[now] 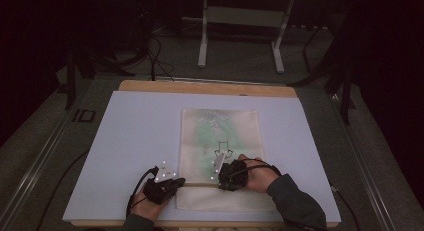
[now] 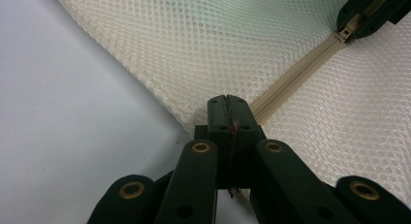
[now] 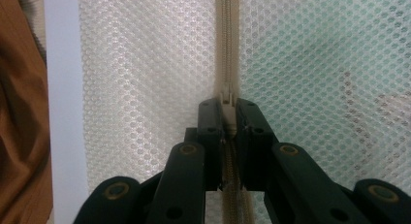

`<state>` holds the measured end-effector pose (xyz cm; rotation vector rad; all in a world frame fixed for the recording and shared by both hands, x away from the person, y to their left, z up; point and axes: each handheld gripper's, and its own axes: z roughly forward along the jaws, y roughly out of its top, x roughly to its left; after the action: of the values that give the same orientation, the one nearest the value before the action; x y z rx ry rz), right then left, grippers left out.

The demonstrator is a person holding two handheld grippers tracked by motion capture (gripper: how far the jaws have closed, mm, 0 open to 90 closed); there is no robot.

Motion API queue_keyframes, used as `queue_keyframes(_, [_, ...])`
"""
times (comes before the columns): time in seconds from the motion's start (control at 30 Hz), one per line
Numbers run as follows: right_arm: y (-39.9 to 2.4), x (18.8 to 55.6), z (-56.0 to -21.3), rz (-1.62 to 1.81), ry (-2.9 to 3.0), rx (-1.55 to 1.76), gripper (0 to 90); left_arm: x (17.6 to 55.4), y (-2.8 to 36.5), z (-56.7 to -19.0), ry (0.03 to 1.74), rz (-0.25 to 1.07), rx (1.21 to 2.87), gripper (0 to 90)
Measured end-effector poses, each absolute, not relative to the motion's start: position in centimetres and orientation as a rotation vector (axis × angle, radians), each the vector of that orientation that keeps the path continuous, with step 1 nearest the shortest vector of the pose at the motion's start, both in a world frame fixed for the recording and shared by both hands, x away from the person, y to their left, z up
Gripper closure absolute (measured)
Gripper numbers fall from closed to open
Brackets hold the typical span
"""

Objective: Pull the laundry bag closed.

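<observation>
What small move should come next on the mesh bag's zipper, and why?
Probably draw the right gripper along the zipper, away from the left gripper. It is shut on the zipper slider, while the left one pinches the mesh bag at the zipper's end, anchoring it.

Flat cream mesh bag (image 1: 220, 141) (zippered, green-tinted)

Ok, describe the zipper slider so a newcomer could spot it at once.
On the pale board lies a cream mesh bag; a beige zipper crosses its near end. The slider is the small cream tab on that zipper, pinched in the right gripper, while the left gripper clamps the bag's edge at the zipper's end.
</observation>
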<state>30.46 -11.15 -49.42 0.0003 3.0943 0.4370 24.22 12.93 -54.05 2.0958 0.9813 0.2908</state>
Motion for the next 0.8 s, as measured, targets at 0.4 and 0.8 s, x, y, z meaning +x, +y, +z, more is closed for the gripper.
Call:
queue_keyframes(0.4, [-11.5,30.4,-49.4,0.427,3.093,0.001,82.3,24.2,12.9,-54.0,0.981,0.292,2.097,89.3])
queue_keyframes(0.8, [-12.3,30.4,-49.2,0.418,3.096,0.02,82.3,24.2,12.9,-54.1,0.982,0.291,2.096,89.3])
